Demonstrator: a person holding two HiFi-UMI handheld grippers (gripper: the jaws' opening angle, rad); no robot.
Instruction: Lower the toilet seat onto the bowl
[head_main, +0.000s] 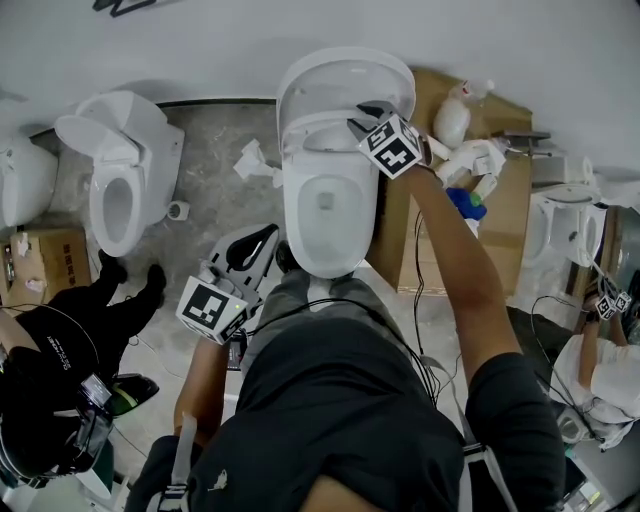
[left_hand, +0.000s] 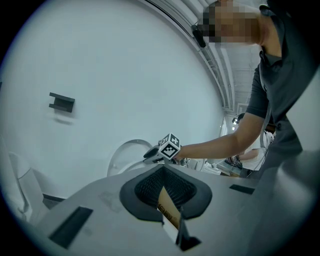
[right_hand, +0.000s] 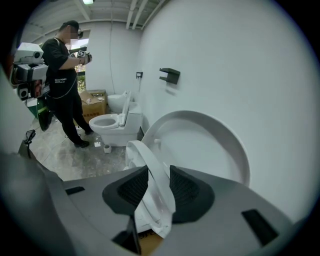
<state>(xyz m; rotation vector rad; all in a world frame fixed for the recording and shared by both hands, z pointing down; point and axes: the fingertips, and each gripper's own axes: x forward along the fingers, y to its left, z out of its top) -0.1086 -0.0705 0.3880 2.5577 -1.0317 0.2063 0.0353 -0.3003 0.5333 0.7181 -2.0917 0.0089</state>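
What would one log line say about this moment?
right gripper: shut on toilet seat | seat: tilted between lid and bowl | left gripper: shut, empty

Fig. 1. The second white ceramic toilet (head_main: 120, 170), its lid raised, serves as my landmark. Just right of its base stands a small white cylinder (head_main: 178, 210), and farther right lies crumpled white paper (head_main: 255, 160). To its left is a brown cardboard box (head_main: 45, 262). At its front is a person in black clothing (head_main: 60, 330). Above-right, on the wall, I see a black bracket (right_hand: 170, 75).
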